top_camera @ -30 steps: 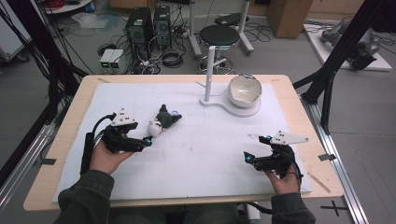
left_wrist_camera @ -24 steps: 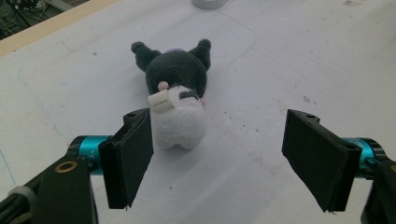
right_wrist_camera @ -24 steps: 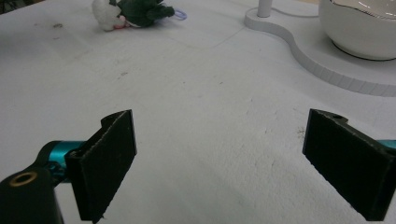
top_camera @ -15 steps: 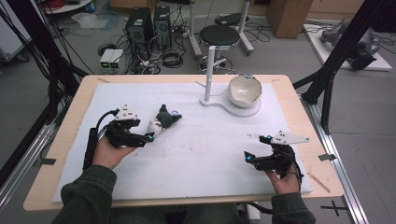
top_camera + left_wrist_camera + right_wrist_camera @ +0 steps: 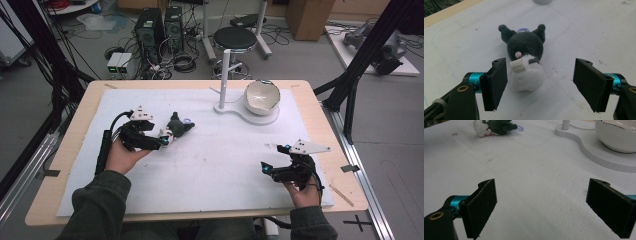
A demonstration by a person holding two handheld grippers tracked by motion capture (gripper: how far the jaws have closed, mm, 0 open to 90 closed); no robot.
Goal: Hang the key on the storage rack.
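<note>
White padding covers the bench (image 5: 210,165); the plush toy (image 5: 525,55) lies there ungrasped, between the left gripper (image 5: 544,82) fingers, which have been closing. Lifting apparently remains. The right gripper (image 5: 551,207) is held spread.

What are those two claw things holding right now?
Nothing. The left gripper has been closing around the plush toy without touching it; the right gripper hangs open above the table.
</note>
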